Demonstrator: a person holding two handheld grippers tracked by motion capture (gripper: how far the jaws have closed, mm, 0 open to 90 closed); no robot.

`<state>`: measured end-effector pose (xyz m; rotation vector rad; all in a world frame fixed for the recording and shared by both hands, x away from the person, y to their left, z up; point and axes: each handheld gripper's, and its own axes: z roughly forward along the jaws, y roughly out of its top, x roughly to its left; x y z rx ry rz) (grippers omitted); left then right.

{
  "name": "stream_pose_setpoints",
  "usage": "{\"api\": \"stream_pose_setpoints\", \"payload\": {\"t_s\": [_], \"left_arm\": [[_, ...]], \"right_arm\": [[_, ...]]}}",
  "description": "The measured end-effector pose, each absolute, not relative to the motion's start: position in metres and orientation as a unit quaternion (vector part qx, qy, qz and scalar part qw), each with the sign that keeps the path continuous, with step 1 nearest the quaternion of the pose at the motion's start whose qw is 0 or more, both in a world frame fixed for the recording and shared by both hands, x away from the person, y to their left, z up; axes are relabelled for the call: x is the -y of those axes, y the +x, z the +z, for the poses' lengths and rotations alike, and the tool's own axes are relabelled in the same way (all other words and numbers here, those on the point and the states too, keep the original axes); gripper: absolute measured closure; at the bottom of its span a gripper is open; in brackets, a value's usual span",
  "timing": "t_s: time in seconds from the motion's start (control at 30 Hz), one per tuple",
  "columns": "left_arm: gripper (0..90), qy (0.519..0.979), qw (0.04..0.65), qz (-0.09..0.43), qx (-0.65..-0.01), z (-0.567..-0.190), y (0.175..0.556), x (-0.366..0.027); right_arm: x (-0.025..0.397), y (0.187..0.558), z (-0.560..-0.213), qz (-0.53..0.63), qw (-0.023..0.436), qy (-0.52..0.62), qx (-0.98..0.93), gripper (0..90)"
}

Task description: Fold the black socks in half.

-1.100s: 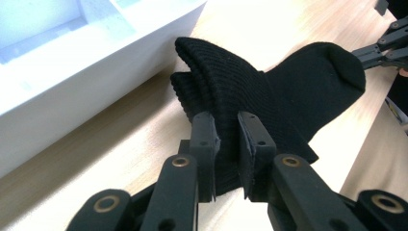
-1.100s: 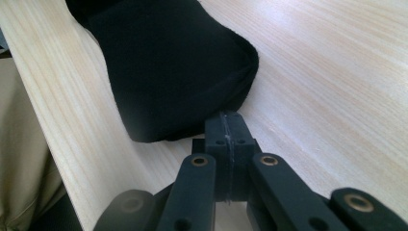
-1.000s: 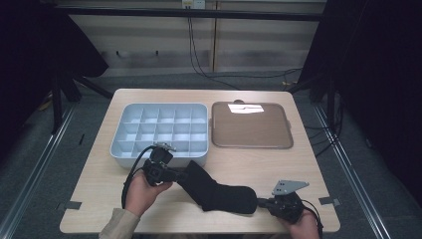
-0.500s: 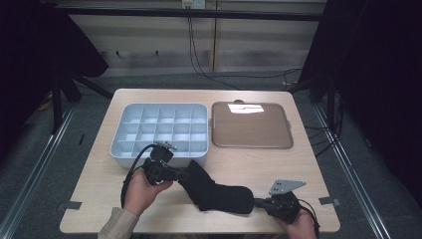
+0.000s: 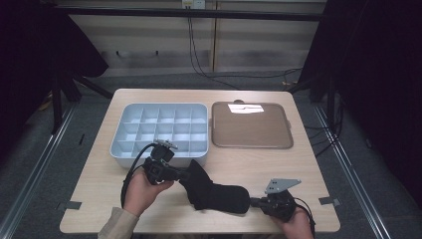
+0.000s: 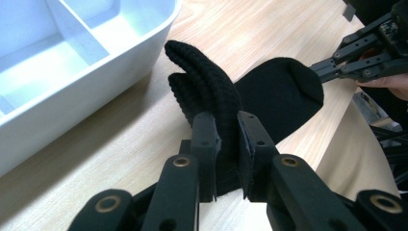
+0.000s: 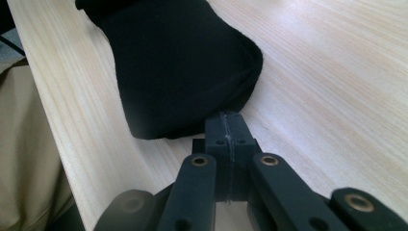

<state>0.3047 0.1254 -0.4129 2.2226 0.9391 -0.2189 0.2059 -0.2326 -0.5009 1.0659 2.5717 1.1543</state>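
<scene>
A black sock (image 5: 215, 195) lies bent on the wooden table near the front edge. Its ribbed cuff (image 6: 207, 82) rises between the jaws of my left gripper (image 5: 185, 174) (image 6: 226, 126), which is shut on it. The sock's other end (image 7: 178, 62) points toward my right gripper (image 5: 255, 201) (image 7: 226, 115). That gripper's jaws are pressed together with a thin pale seam between them, and their tips sit at the sock's edge. From the left gripper view, the right gripper (image 6: 317, 72) touches the sock's far end.
A white divided bin (image 5: 117, 149) (image 6: 96, 72) stands just behind my left gripper. To its right lies a flat brown tray (image 5: 249, 129). The table's front edge (image 5: 199, 230) is close to both hands.
My right gripper has crept a little left, up to the sock's end. The left gripper and the cuff have hardly moved.
</scene>
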Motion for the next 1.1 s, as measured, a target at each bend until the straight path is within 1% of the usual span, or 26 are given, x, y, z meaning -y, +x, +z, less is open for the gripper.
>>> {"api": "stream_pose_setpoints", "payload": {"t_s": [0.77, 1.1], "left_arm": [[80.0, 0.865, 0.344, -0.095, -0.352, -0.408, 0.303, -0.116], [80.0, 0.86, 0.354, -0.093, -0.356, -0.404, 0.302, -0.118]], "right_arm": [[0.228, 0.209, -0.502, 0.391, 0.056, 0.354, -0.848, 90.0], [0.221, 0.214, -0.503, 0.394, 0.049, 0.35, -0.849, 90.0]]}}
